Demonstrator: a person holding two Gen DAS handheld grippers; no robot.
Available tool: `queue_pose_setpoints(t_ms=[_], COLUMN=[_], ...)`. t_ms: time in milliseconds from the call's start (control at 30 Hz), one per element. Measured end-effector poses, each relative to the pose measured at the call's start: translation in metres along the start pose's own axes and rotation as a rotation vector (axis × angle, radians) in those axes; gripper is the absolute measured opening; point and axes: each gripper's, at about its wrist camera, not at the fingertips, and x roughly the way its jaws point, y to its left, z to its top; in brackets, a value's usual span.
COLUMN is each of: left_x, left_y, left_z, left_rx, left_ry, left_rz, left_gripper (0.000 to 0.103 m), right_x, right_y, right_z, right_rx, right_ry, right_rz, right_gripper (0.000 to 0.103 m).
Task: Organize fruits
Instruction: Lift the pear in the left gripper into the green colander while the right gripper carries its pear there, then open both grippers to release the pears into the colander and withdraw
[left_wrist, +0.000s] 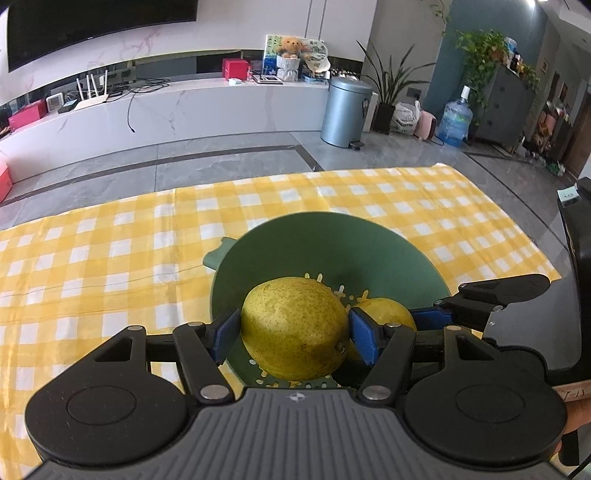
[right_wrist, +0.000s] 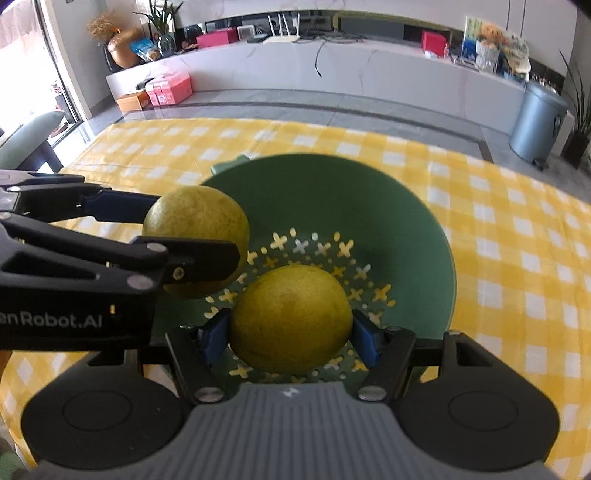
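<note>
A green perforated bowl (left_wrist: 325, 254) (right_wrist: 369, 206) sits on the yellow checked tablecloth. My left gripper (left_wrist: 293, 332) is shut on a yellow-green pear (left_wrist: 293, 332) and holds it over the bowl's near side. It also shows in the right wrist view (right_wrist: 192, 240), coming in from the left with its pear (right_wrist: 195, 221). My right gripper (right_wrist: 290, 332) is shut on a second pear (right_wrist: 290, 317) low inside the bowl. That pear shows partly behind the left one in the left wrist view (left_wrist: 388, 312), with the right gripper's fingers (left_wrist: 480, 295) beside it.
The checked tablecloth (left_wrist: 110, 258) covers the table around the bowl. Beyond the table edge lie grey floor tiles, a white marble bench (left_wrist: 184, 107) and a grey bin (left_wrist: 345, 110). A dark chair (left_wrist: 576, 295) stands at the right.
</note>
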Motion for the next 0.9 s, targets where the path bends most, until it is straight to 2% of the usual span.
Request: queue_pose_setpoints(t_ms=[300,533,567,633,733,900], left_x=[0.008,0.011,0.011,0.009,0.009,0.012], left_y=[-0.002,-0.002,-0.001,0.002,0.003,0.003], left_z=[-0.002,-0.005,-0.005,-0.004,-0.004,-0.008], left_rx=[0.019,0.027,0.025,0.006,0.007,0.021], left_ry=[0.026,0.040,0.038,0.031,0.028,0.026], left_rz=[-0.001,0.009,0.007,0.000,-0.003,-0.003], left_gripper=[0.073,0.073,0.073,0.073,0.074,0.074], right_x=[0.008,0.007,0.005,-0.003,-0.011,-0.026], right_y=[0.012,0.012,0.013,0.012,0.014,0.011], right_z=[-0.010,-0.012,-0.012,-0.010,-0.009,-0.017], right_rx=[-0.075,-0.062,-0.062,-0.053,-0.067,-0.081], right_ry=[0.029,0.039,0.031,-0.011,-0.030,-0.095], right_rz=[-0.036,-0.039,-0.046,-0.042,-0.033,-0.082], right_gripper=[0.065,0.067,0.068,0.083,0.083,0.083])
